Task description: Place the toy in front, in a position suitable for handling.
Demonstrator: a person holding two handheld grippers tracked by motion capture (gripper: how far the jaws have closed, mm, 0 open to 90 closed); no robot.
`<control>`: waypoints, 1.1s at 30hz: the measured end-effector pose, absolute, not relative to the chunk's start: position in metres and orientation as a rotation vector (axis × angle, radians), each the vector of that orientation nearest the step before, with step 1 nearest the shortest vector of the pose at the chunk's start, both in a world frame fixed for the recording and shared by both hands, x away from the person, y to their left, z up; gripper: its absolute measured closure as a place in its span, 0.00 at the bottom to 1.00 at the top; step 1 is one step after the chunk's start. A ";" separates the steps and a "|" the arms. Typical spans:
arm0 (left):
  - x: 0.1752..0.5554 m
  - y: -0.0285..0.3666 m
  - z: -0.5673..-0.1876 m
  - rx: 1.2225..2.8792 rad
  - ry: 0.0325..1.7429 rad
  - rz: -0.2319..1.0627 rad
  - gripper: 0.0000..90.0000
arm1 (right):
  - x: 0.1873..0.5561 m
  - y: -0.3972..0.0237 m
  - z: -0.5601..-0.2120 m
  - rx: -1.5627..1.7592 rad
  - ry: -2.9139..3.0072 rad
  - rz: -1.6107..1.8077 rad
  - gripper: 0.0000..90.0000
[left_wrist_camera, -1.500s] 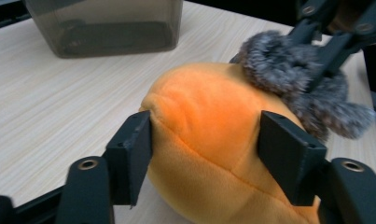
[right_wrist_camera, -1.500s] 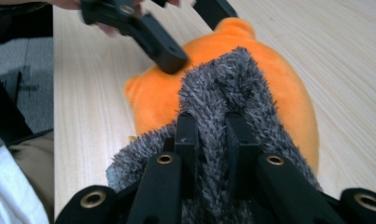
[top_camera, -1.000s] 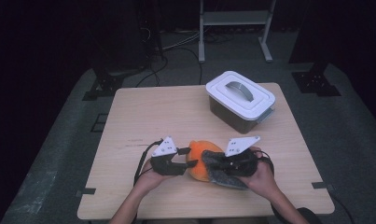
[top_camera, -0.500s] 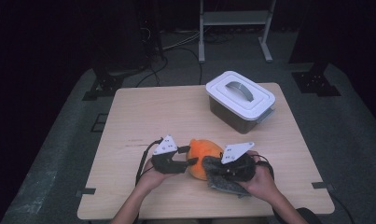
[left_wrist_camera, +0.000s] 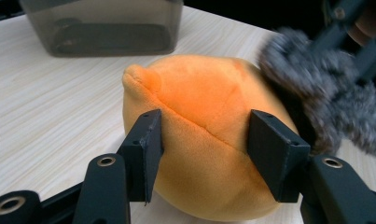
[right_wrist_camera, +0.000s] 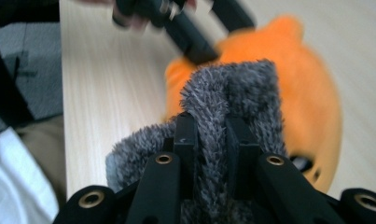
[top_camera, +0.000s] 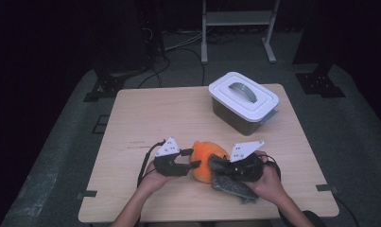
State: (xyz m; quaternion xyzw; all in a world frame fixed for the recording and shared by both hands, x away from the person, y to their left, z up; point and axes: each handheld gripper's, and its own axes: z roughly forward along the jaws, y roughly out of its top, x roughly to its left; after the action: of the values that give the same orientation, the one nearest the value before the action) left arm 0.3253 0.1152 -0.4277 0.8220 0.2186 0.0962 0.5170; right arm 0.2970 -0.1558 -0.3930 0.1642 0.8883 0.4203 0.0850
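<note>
Gripping the orange plush toy (left_wrist_camera: 209, 140) from the left, the left gripper (left_wrist_camera: 204, 154) has its two black jaws set against the toy's rounded sides, one pad on each flank, with the soft body bulging between them. The pads touch the fabric, so the jaws are clamped on the toy at about its own width, not wide apart. In the high view this left gripper (top_camera: 190, 163) sits at the near middle of the wooden table (top_camera: 169, 113), held in the person's left hand (top_camera: 152, 177), and the orange plush toy (top_camera: 208, 156) lies on the tabletop just right of it.

The right gripper (right_wrist_camera: 211, 135) has its jaws drawn nearly together on a fold of grey furry cloth (right_wrist_camera: 227, 93), pinching the pile between the two pads; the tuft stands up above the jaw tips and leans against the orange toy (right_wrist_camera: 307, 107) beyond it. From above, the right gripper (top_camera: 221, 166) lies just right of the toy in the person's right hand (top_camera: 268, 182), and the grey furry cloth (top_camera: 233, 187) trails toward the near edge of the table, touching the toy's right side.

A lidded white container (top_camera: 243, 101) with a dark body stands at the far right of the table, well apart from both grippers.
</note>
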 end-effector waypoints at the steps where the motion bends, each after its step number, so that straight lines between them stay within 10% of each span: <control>1: 0.324 0.115 -0.427 1.979 0.518 0.232 0.50 | 0.301 -0.155 -0.391 0.499 2.634 1.247 0.85; 29: 0.319 0.112 -0.430 2.033 0.403 0.239 0.47 | 0.326 -0.186 -0.393 0.656 2.574 1.394 0.84; 33: 0.319 0.112 -0.427 2.039 0.430 0.241 0.35 | 0.327 -0.181 -0.403 0.655 2.629 1.374 0.84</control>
State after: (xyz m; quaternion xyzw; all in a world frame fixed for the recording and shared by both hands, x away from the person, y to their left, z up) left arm 0.3193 0.1117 -0.4274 0.8426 0.1778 0.0998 0.4984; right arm 0.3273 -0.1808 -0.4029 0.2152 0.8643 0.4516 0.0519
